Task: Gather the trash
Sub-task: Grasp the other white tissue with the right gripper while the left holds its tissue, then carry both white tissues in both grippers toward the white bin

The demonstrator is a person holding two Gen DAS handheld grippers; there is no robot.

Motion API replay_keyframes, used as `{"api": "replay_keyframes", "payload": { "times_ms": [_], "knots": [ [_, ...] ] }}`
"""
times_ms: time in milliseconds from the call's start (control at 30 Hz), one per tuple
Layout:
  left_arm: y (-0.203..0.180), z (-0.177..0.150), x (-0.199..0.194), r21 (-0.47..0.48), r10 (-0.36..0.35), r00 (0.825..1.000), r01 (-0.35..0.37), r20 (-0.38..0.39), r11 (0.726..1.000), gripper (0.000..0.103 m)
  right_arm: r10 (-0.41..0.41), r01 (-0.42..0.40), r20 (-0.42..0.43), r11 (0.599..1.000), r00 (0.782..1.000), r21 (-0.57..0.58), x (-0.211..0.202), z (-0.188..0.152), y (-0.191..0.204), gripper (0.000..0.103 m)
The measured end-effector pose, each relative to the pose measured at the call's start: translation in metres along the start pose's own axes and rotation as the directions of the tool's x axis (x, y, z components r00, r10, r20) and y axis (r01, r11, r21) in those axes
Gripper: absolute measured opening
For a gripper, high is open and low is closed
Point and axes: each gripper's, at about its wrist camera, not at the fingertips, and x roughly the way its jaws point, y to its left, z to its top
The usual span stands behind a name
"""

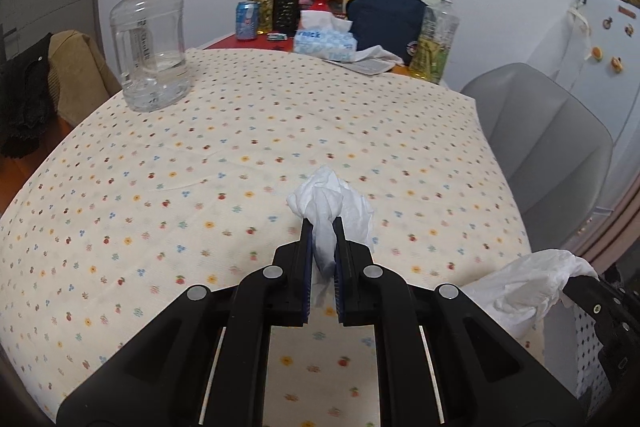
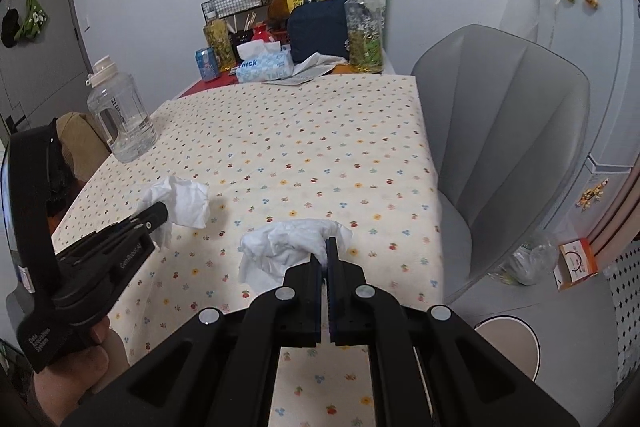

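Note:
In the left wrist view, my left gripper (image 1: 322,223) is shut on a crumpled white tissue (image 1: 328,193), held just above the flowered tablecloth (image 1: 240,131). My right gripper (image 2: 325,251) is shut on a second crumpled tissue (image 2: 288,247), which hangs to the left of its fingers over the cloth. The right wrist view also shows the left gripper (image 2: 160,213) at the left, in a person's hand (image 2: 80,355), with its tissue (image 2: 186,201). The right gripper's tissue (image 1: 520,291) shows at the lower right of the left wrist view.
A clear water jug (image 1: 150,39) stands at the table's left edge. A tissue box (image 1: 324,41), a can, bottles and a navy bag (image 1: 386,17) crowd the far end. A grey chair (image 2: 504,131) sits right of the table, with a round white bin (image 2: 508,345) on the floor.

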Motion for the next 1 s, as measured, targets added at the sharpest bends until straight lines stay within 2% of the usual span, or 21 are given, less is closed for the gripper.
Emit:
{"api": "replay_keyframes", "payload": {
  "times_ms": [500, 1000],
  "knots": [
    [-0.052, -0.011, -0.015, 0.088, -0.057, 0.998, 0.056, 0.006, 0.995, 0.010, -0.053, 0.051, 0.026, 0.995, 0.998, 0.086, -0.029, -0.015, -0.050, 0.003],
    [-0.138, -0.028, -0.012, 0.221, -0.133, 0.991, 0.136, -0.029, 0.966, 0.010, -0.146, 0.136, 0.031, 0.967, 0.989, 0.216, -0.047, -0.034, -0.134, 0.003]
  ]
}}
